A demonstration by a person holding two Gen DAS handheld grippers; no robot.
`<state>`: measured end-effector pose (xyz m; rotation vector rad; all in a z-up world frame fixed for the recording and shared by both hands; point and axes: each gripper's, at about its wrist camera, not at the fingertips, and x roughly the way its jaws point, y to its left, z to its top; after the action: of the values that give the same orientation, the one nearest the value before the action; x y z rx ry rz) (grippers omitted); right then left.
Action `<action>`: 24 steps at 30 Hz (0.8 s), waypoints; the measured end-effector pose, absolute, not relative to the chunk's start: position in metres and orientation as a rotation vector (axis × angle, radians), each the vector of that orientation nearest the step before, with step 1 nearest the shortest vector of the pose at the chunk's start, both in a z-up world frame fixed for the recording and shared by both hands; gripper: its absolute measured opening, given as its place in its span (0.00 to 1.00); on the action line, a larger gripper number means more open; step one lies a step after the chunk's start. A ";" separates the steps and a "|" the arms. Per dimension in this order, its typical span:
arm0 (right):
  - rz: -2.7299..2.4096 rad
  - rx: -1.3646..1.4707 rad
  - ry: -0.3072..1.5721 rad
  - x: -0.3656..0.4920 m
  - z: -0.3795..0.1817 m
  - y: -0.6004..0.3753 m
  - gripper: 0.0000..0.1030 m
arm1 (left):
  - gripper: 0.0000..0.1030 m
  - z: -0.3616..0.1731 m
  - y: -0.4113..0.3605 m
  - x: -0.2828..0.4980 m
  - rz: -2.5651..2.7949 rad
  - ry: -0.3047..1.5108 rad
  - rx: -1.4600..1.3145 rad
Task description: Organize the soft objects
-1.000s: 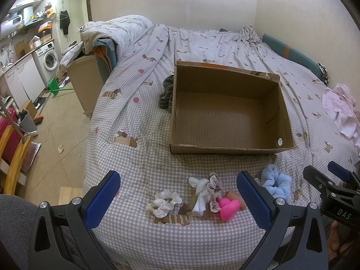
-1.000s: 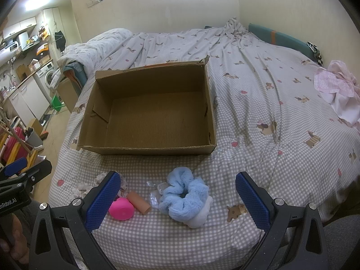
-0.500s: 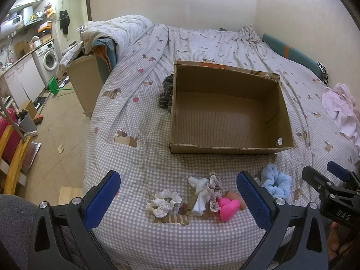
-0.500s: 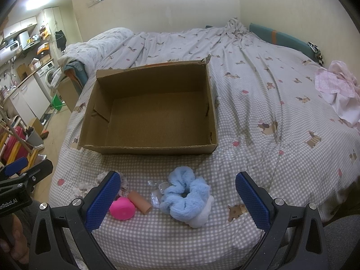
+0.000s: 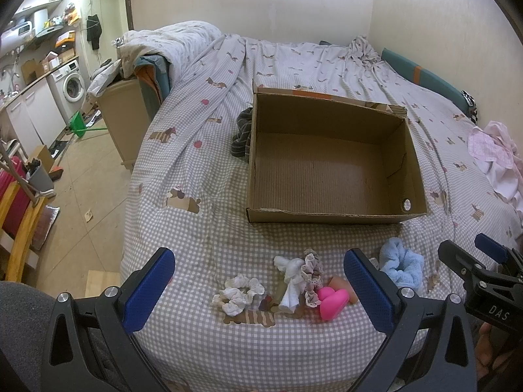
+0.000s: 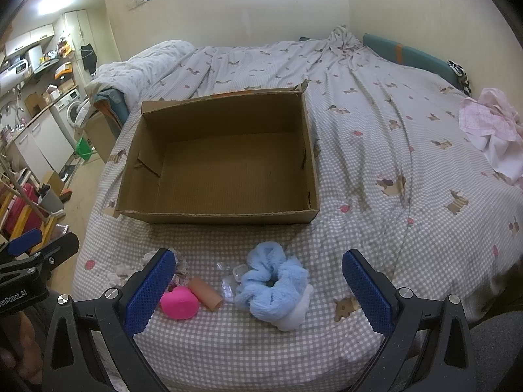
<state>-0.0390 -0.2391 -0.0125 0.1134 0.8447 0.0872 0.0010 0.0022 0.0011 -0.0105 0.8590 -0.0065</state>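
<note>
An empty cardboard box (image 5: 330,215) (image 6: 228,217) sits on the checked bed. Near the bed's front edge lie a white scrunchie (image 5: 237,294), a white and lace scrunchie bundle (image 5: 299,281), a pink heart-shaped sponge (image 5: 333,299) (image 6: 179,302), a tan cylinder (image 6: 205,294), a clear wrapper (image 6: 233,277) and a fluffy blue scrunchie (image 5: 402,266) (image 6: 273,281) lying on a white one. My left gripper (image 5: 258,289) is open and empty above the white items. My right gripper (image 6: 258,289) is open and empty above the blue scrunchie.
A dark striped cloth (image 5: 242,135) lies left of the box. Pink clothes (image 6: 490,127) lie at the right of the bed. A rumpled duvet (image 5: 170,49) is at the head. The bed's left edge drops to a tiled floor (image 5: 75,202) with a chair (image 5: 19,219).
Both grippers have shifted very slightly; nothing was taken hold of or moved.
</note>
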 end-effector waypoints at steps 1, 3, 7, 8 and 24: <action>0.088 0.114 0.845 -0.039 -0.013 -0.240 1.00 | 1.00 0.002 0.001 0.001 -0.007 0.859 -0.009; 0.088 0.114 0.845 -0.039 -0.013 -0.239 1.00 | 1.00 0.001 0.002 0.001 -0.005 0.860 -0.010; 0.087 0.114 0.846 -0.039 -0.013 -0.240 1.00 | 1.00 0.002 0.001 0.001 -0.006 0.860 -0.010; 0.087 0.115 0.846 -0.039 -0.013 -0.240 1.00 | 1.00 0.001 0.002 0.001 -0.006 0.859 -0.011; 0.191 0.181 0.993 0.000 -0.002 -0.254 1.00 | 1.00 0.016 0.016 0.036 -0.024 0.983 -0.031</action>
<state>-0.0004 -0.2542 -0.0017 0.1806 0.9927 0.1911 0.0358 0.0157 0.0158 -0.0305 0.9830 -0.0236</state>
